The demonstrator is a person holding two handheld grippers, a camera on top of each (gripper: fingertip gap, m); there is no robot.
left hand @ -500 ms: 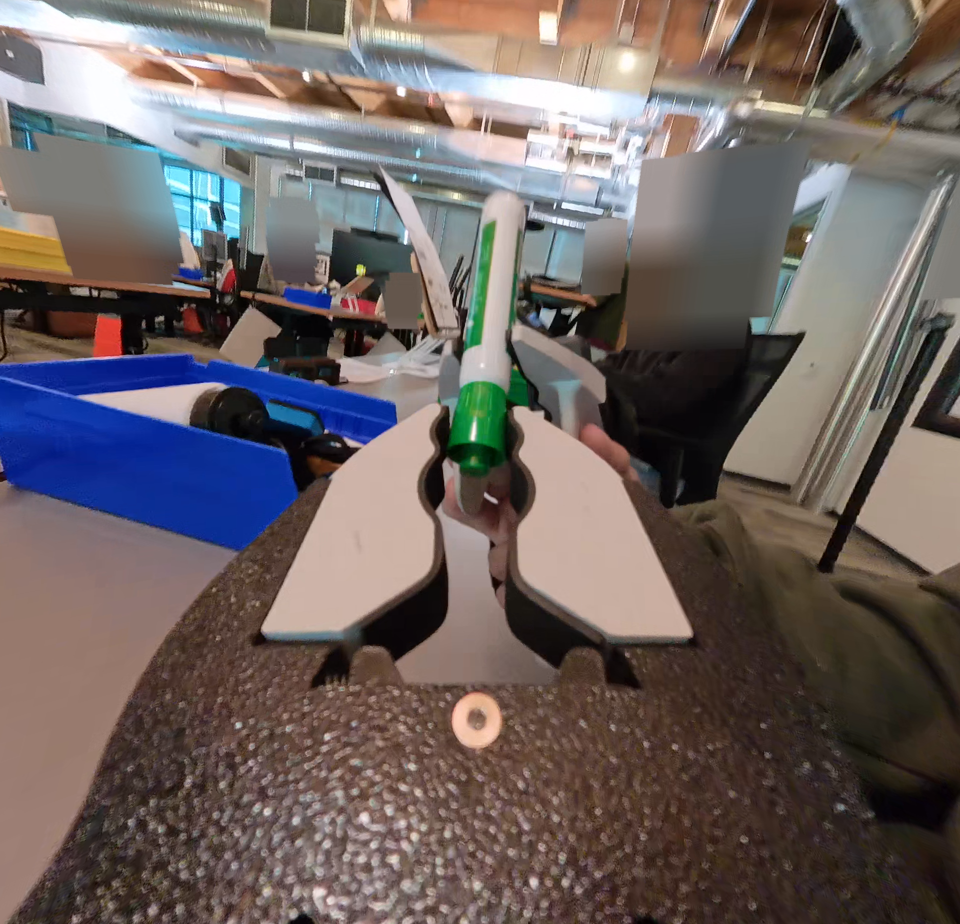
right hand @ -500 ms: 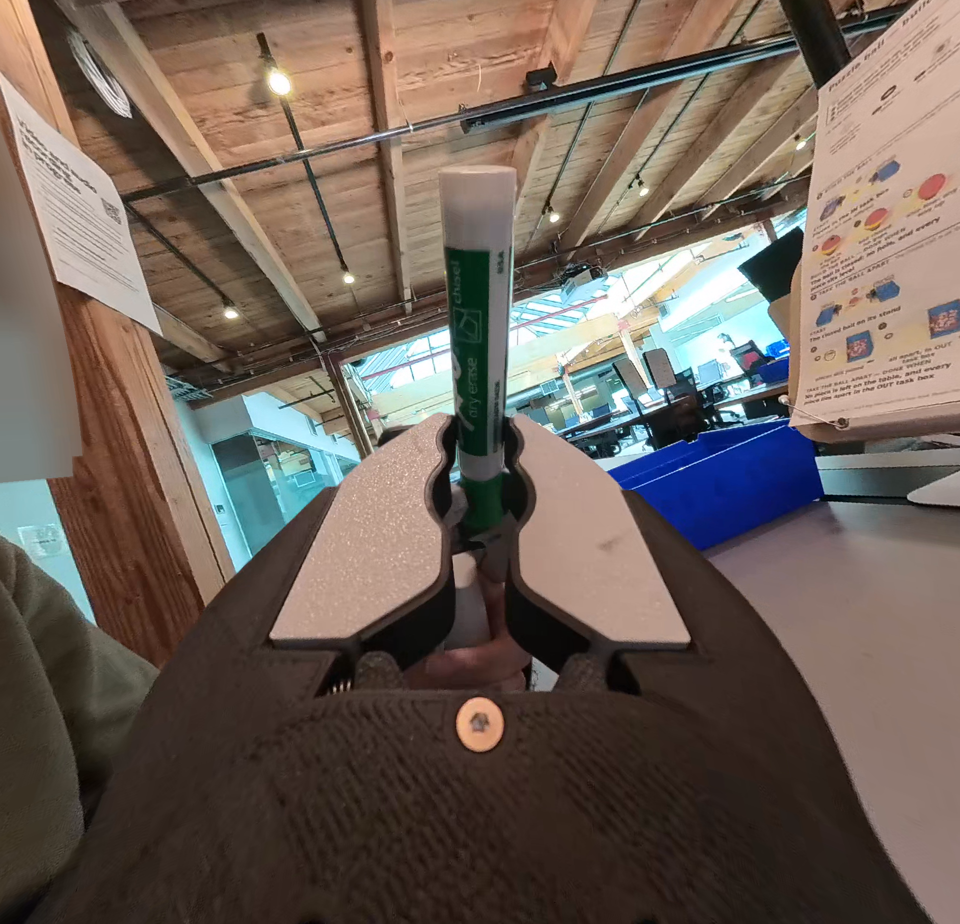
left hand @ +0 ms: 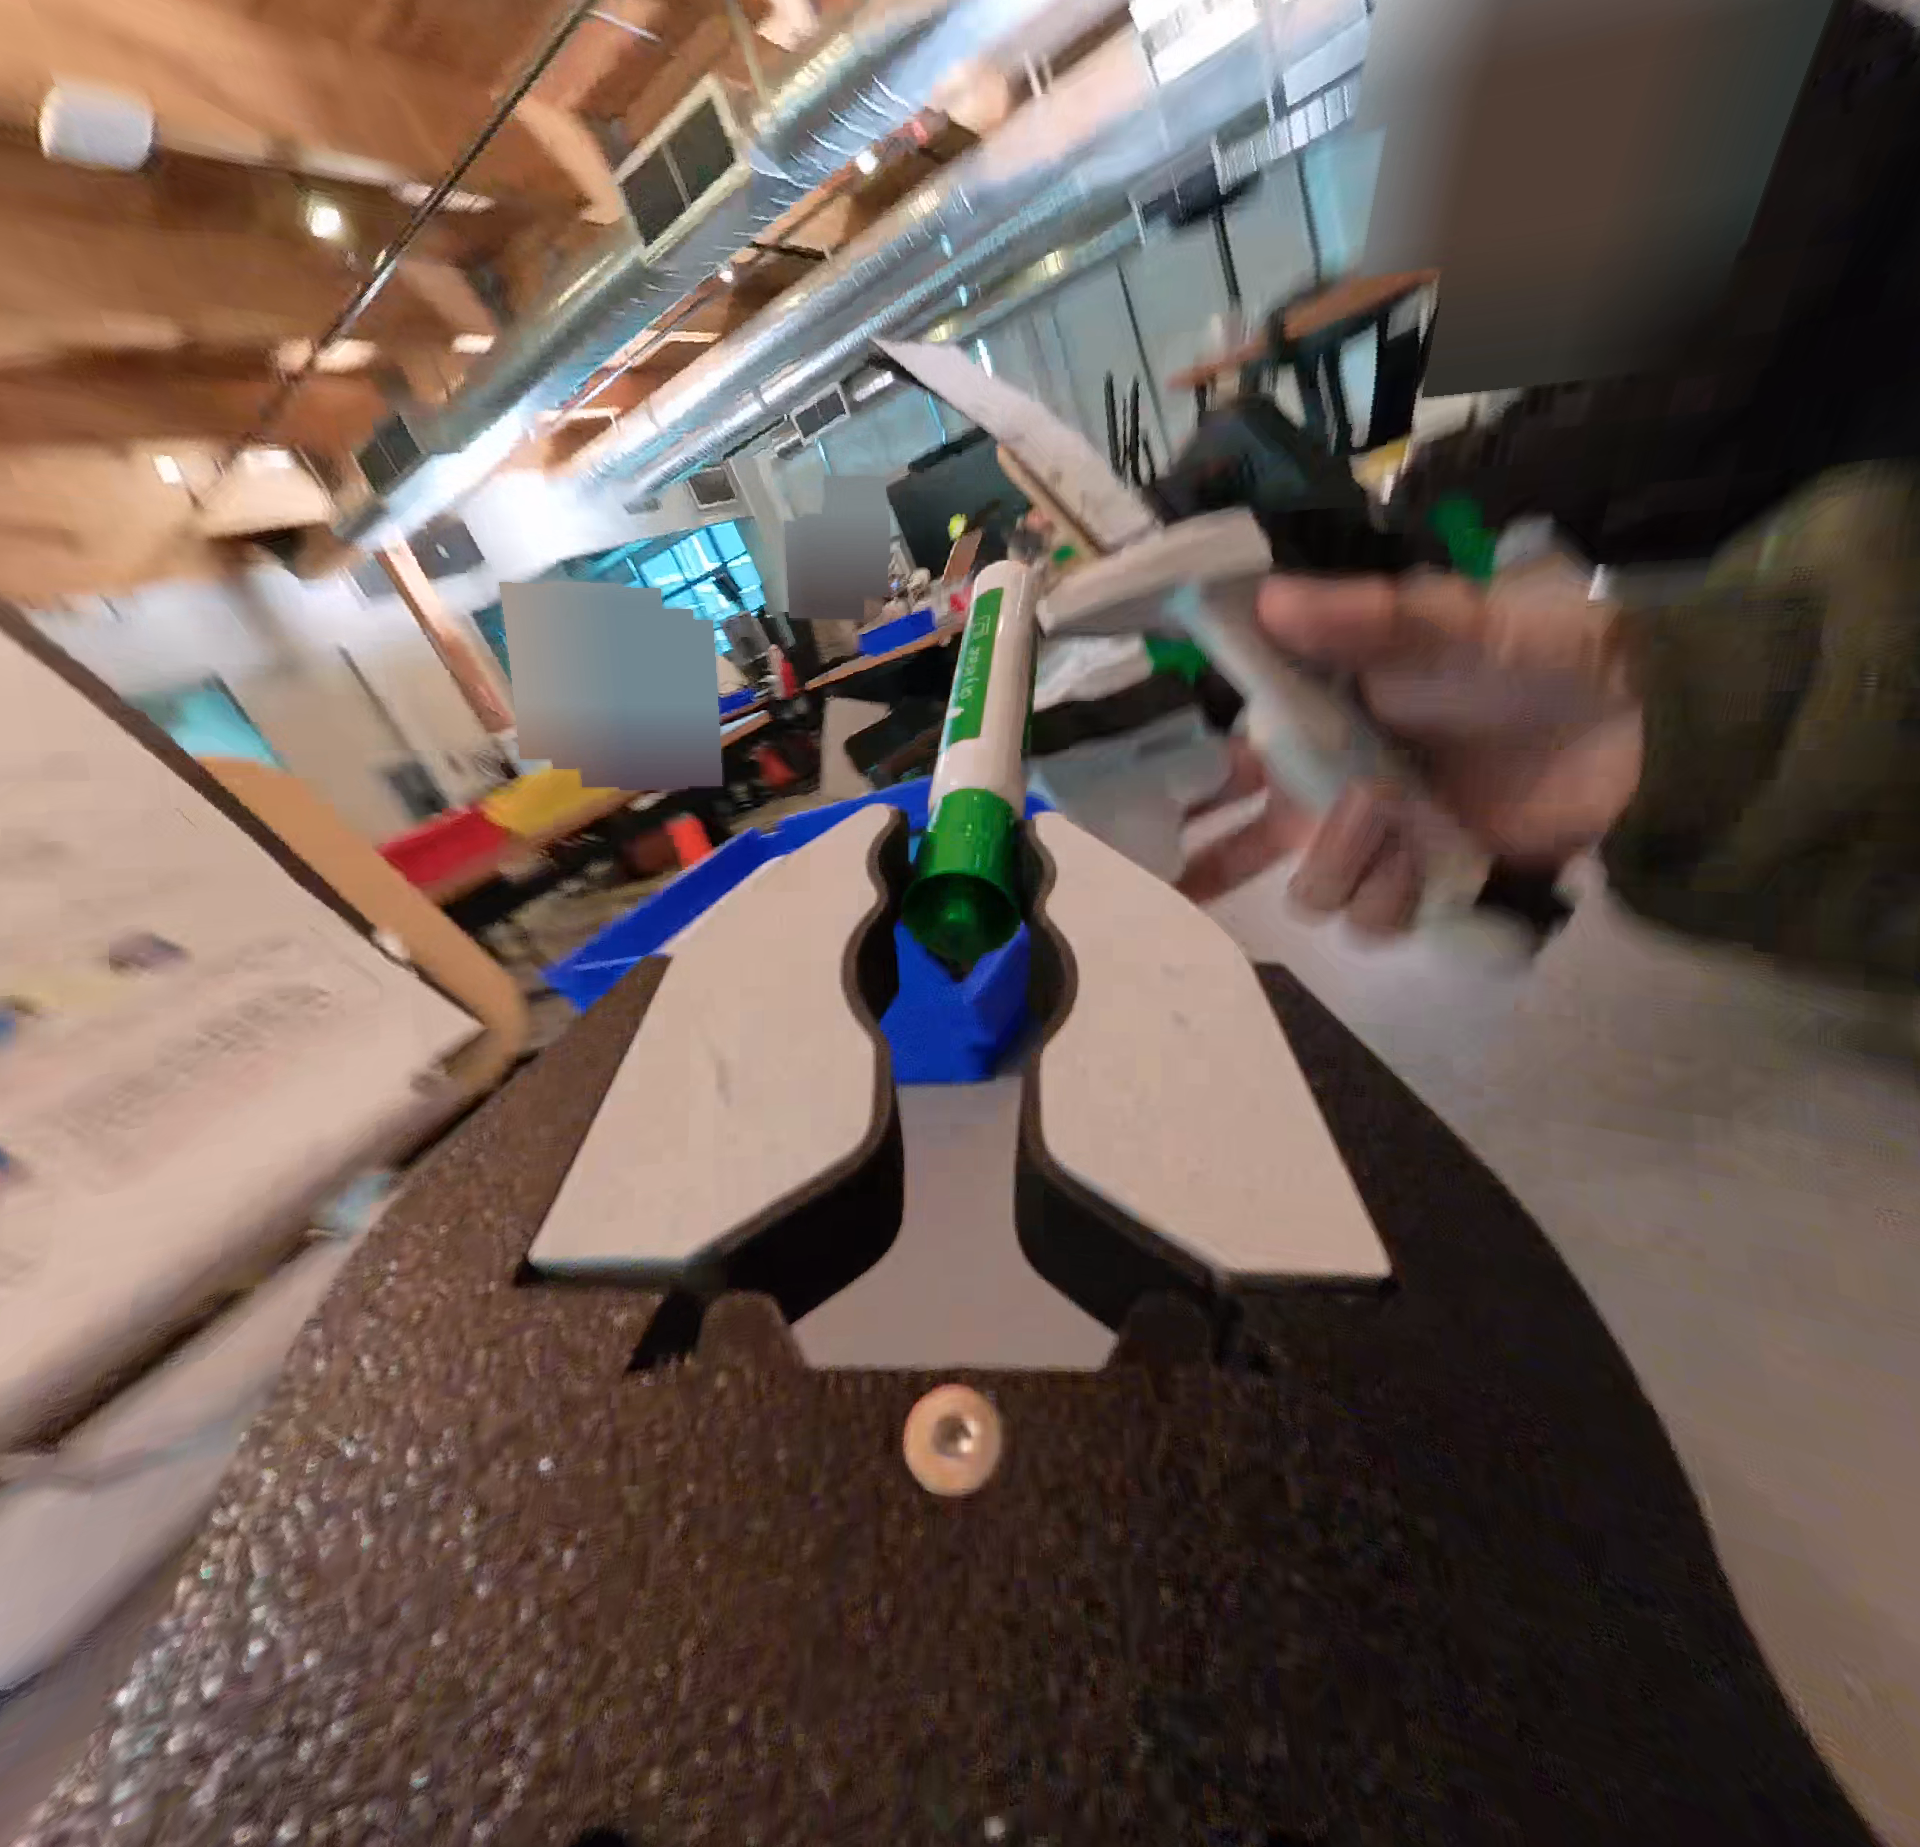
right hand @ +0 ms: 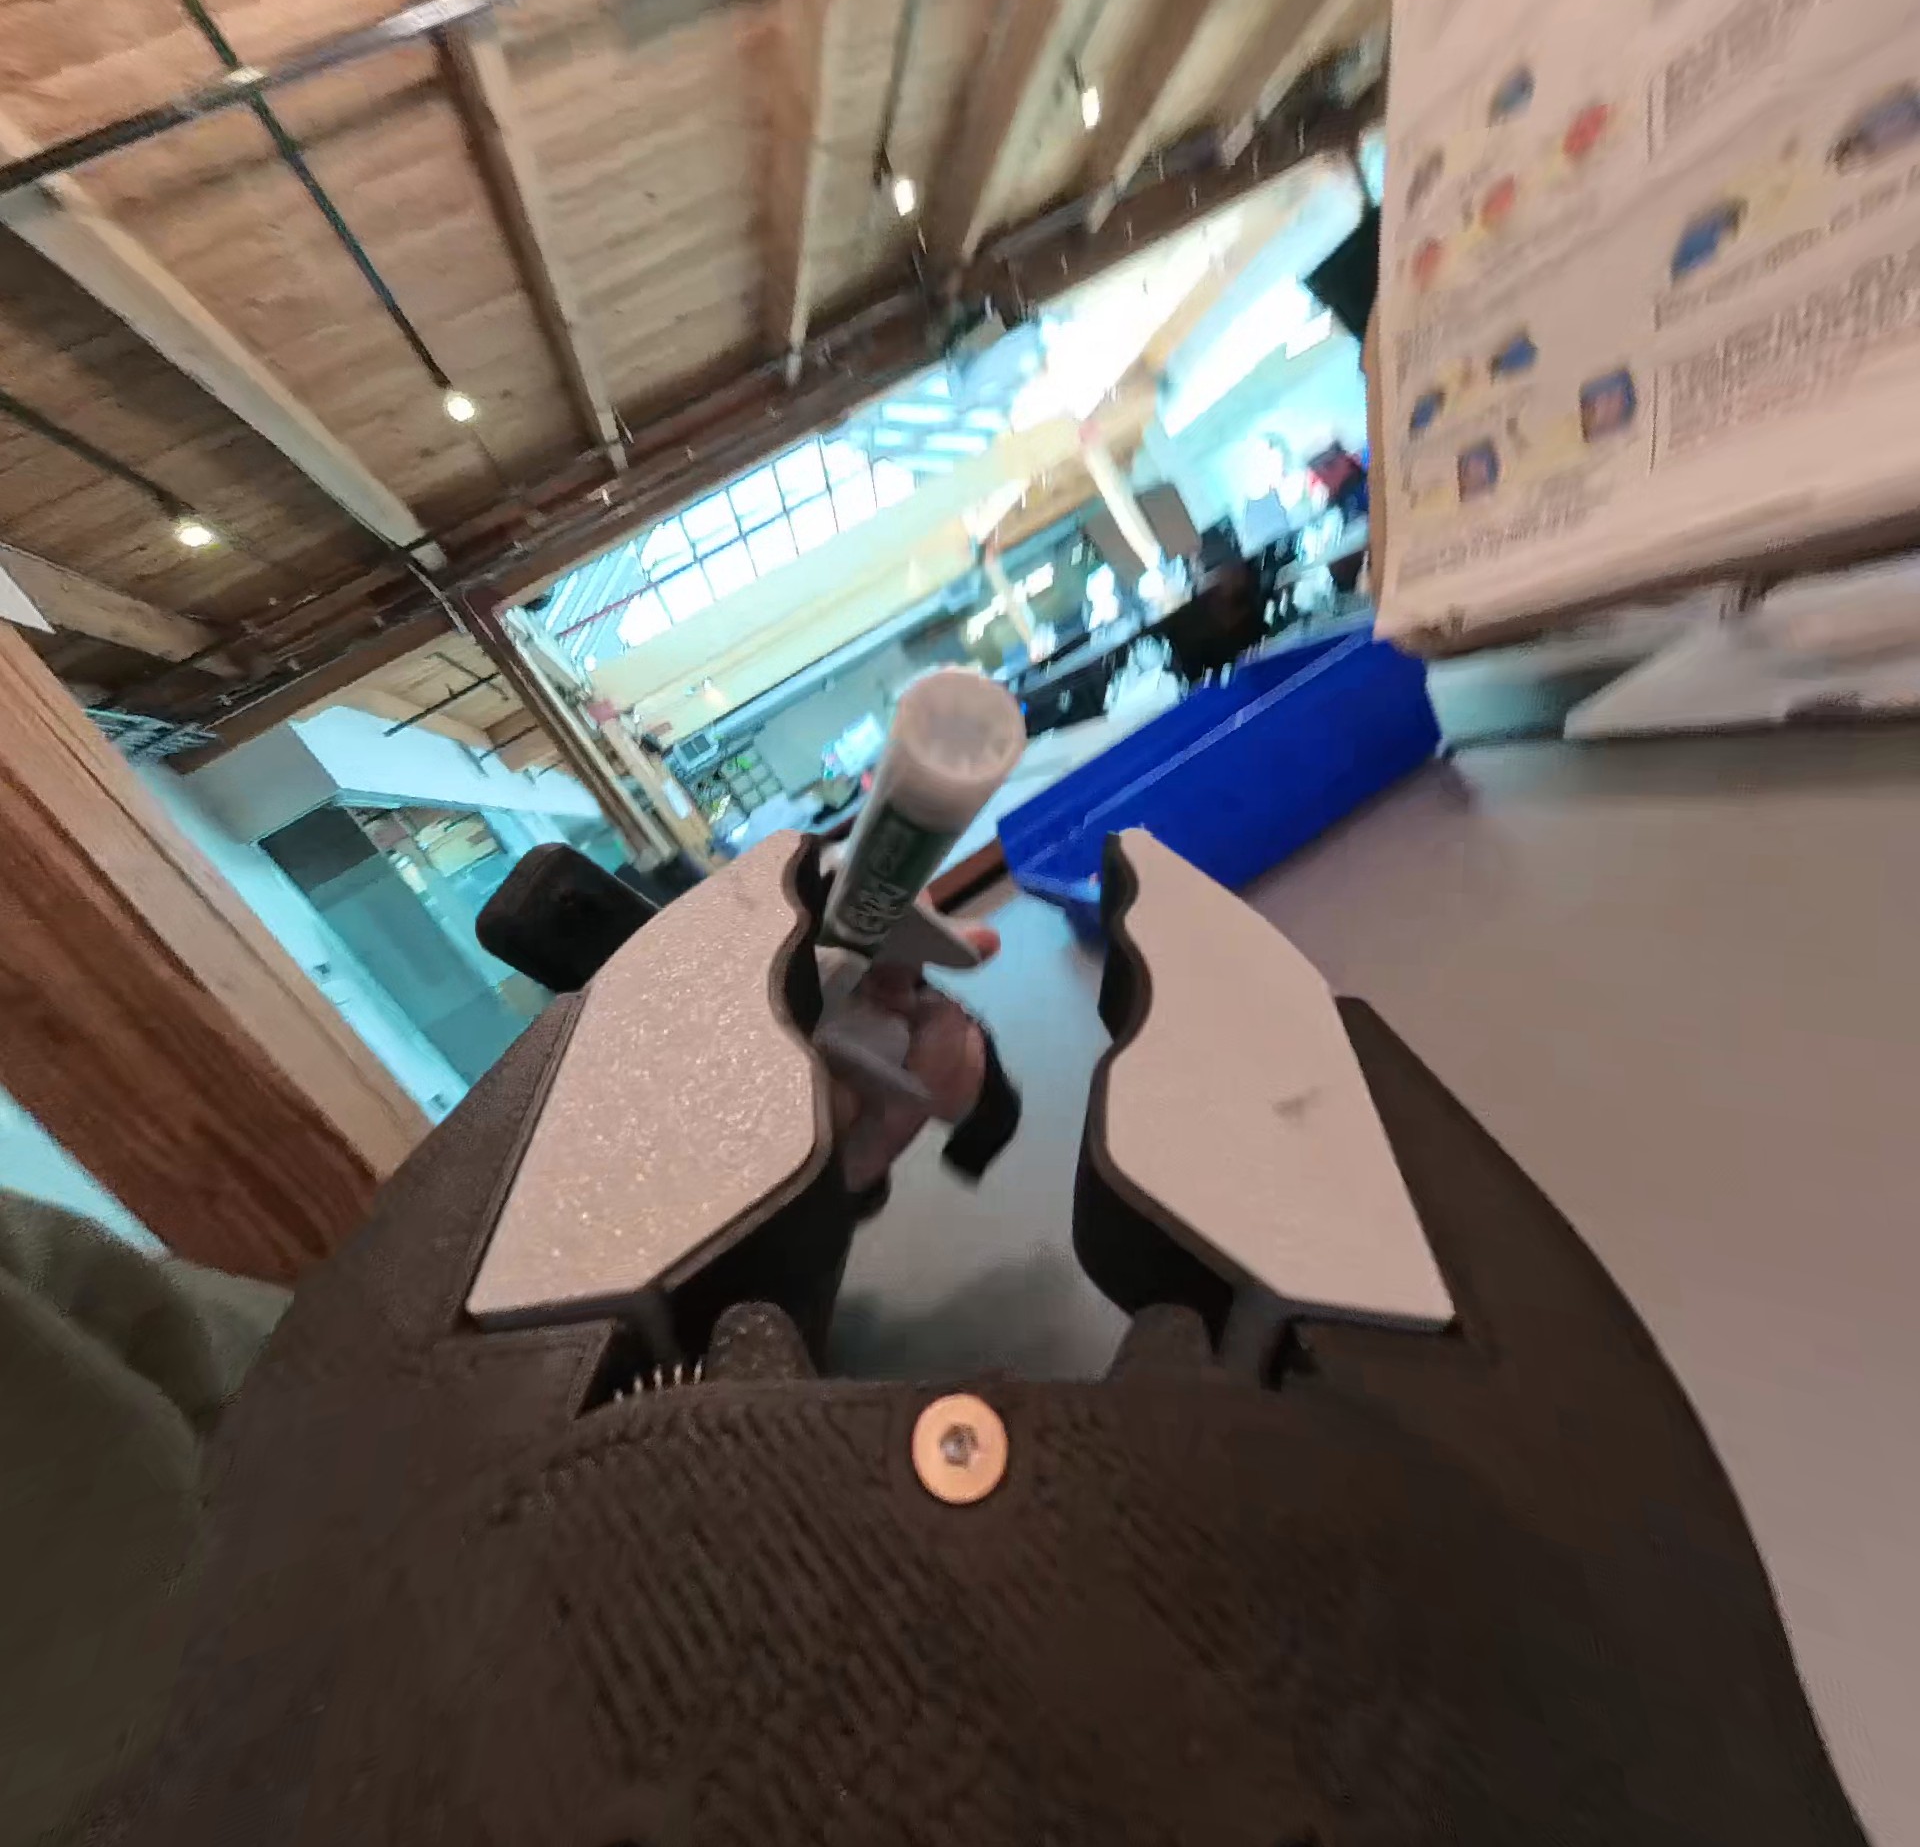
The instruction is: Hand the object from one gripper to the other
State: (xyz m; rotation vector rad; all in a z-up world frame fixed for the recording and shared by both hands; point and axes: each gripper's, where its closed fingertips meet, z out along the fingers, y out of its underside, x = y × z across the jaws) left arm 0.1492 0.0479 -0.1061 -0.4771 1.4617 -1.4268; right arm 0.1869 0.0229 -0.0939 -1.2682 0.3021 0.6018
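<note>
I am gripping the white dry-erase marker with the green cap and green label (left hand: 977,748) in my left gripper (left hand: 958,862), its two grey-faced fingers clamping on the green cap so the white barrel is pointing up and away from the camera. My right gripper (right hand: 956,862) is standing with its fingers spread apart and nothing between them, the marker leaning just beside its left finger (right hand: 686,1049). A blue plastic bin (right hand: 1247,758) is sitting on the grey table (right hand: 1610,1018) behind.
</note>
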